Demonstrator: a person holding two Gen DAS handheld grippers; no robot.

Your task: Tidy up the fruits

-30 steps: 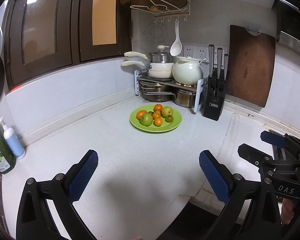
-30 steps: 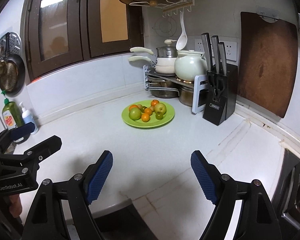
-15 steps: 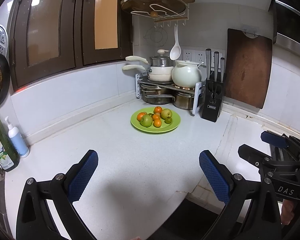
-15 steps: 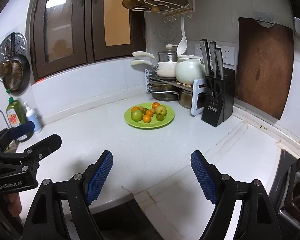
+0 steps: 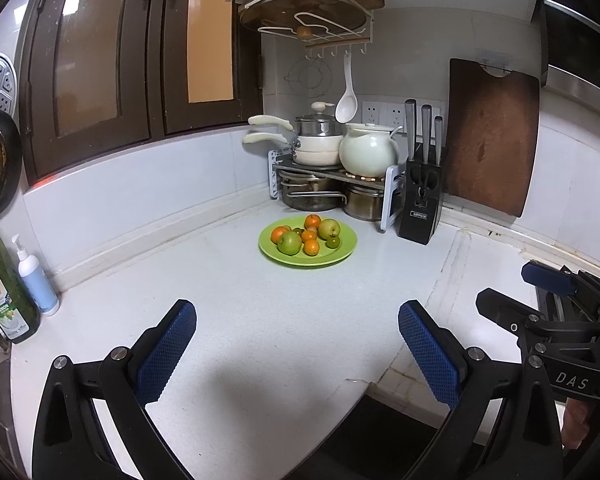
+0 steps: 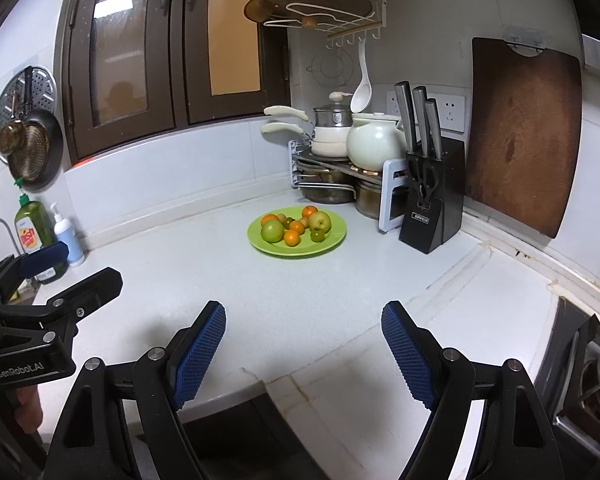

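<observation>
A green plate (image 5: 342, 254) (image 6: 332, 244) sits on the white counter near the back corner. It holds a green apple (image 5: 289, 242) (image 6: 272, 231), a yellow-green apple (image 5: 329, 229) (image 6: 320, 221), several small oranges (image 5: 311, 247) (image 6: 292, 238) and a small green fruit (image 5: 332, 242). My left gripper (image 5: 297, 322) stands open over the counter's front part, far short of the plate, with nothing between its blue pads. My right gripper (image 6: 303, 326) is open too, empty, equally far from the plate. Each gripper shows at the side of the other's view.
Behind the plate a rack (image 5: 392, 196) holds pots and a cream kettle (image 5: 368, 152). A black knife block (image 5: 422, 200) and a leaning wooden board (image 5: 492, 140) stand right. Soap bottles (image 5: 32, 276) stand left. A stove (image 6: 592, 376) lies right, the counter's front edge (image 5: 356, 384) just below.
Both views have pulled back slightly from the counter, so the plate looks a little farther and more of the front edge shows. The jaws stayed as wide as before.
</observation>
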